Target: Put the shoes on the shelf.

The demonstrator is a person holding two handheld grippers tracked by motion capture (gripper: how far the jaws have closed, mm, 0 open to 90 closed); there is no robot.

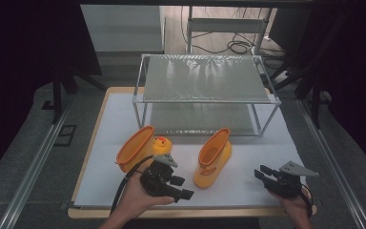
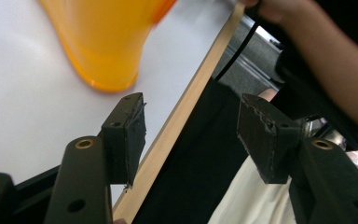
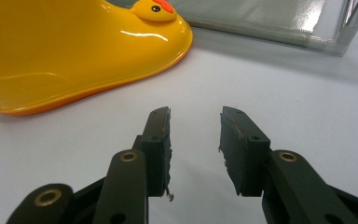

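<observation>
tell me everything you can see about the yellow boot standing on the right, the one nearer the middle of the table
The glossy yellow rubber-looking rain boot stands upright on the white table surface, its open orange-rimmed shaft tilted toward the wire shelf rack. The right gripper view shows a small duck face with an orange beak and black eye on its toe and a darker orange sole edge. Nothing grips it; both grippers sit apart from it.

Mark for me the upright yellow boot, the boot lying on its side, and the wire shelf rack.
Upright yellow boot [image 1: 213,160], high view, on its shaft.
Boot lying on its side [image 1: 136,148], high view, on its shaft near the opening.
Wire shelf rack [image 1: 205,78], high view, on its top shelf.
</observation>
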